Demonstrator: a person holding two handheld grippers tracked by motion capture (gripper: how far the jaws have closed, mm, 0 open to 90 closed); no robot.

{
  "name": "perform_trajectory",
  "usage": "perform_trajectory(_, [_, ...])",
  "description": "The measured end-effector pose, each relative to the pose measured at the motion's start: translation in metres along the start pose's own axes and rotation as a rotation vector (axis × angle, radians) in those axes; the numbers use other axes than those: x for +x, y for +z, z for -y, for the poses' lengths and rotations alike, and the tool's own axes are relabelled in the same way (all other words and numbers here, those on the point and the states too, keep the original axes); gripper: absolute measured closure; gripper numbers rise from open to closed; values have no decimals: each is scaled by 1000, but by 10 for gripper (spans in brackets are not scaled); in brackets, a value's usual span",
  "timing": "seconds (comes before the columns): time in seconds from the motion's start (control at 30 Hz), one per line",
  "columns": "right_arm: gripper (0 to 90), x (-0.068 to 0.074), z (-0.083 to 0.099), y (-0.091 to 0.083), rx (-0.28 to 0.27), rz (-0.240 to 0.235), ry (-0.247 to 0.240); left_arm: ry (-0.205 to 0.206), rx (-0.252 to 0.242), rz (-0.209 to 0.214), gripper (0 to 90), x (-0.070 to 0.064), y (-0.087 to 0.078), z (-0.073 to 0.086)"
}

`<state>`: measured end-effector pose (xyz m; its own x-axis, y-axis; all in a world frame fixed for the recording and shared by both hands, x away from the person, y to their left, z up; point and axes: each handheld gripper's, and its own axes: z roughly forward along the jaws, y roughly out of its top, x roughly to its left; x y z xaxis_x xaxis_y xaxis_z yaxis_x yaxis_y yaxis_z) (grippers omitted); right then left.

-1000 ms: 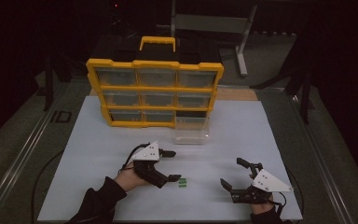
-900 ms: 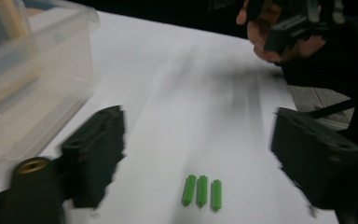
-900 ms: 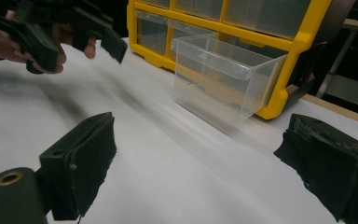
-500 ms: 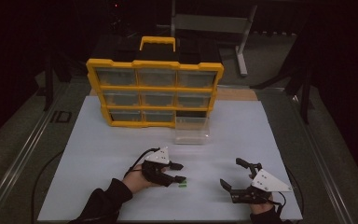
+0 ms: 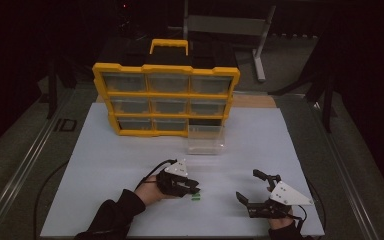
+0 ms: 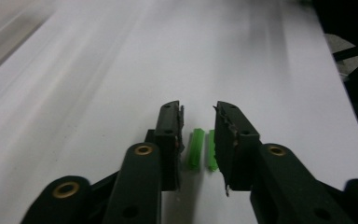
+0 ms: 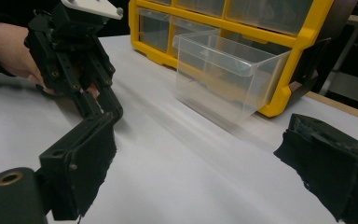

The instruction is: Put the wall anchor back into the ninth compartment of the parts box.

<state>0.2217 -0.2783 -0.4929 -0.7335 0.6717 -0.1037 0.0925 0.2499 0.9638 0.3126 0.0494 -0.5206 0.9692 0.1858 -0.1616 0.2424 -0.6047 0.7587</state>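
Two small green plastic pieces (image 6: 196, 150) lie side by side on the white mat (image 5: 130, 165); in the high view they show as a green spot (image 5: 196, 198). My left gripper (image 6: 199, 109) stands low over them, open by a narrow gap, one jaw on each side of the pair. In the high view this left gripper (image 5: 194, 191) is at the mat's front middle. My right gripper (image 5: 247, 185) rests at the front right, open wide with nothing between its jaws (image 7: 203, 126).
A yellow organizer (image 5: 166, 100) with clear drawers stands at the back of the mat. One clear drawer (image 5: 206, 140) sits out on the mat in front of its lower right slot, also close in the right gripper view as the drawer (image 7: 223, 74).
My left gripper has moved right and toward me, down onto the green pieces, which now lie between its jaws. The right gripper has stayed still.
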Motion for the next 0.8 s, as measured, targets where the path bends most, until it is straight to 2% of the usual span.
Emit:
perform_trajectory(0.1, [91,0,0,0,4,-1,3,5,11,10,729,1,1,0])
perform_trajectory(0.13, [91,0,0,0,4,0,0,18,30,0,729,1,2,0])
perform_trajectory(0.3, [91,-1,1,0,7,1,1,15,32,18,741,2,3,1])
perform_trajectory(0.5, [91,0,1,1,13,1,3,16,63,34,769,3,7,0])
perform_trajectory(0.63, [91,-1,1,1,14,0,1,30,68,38,784,3,9,-1])
perform_trajectory(0.8, [91,-1,1,1,17,-2,3,28,62,35,842,5,9,-1])
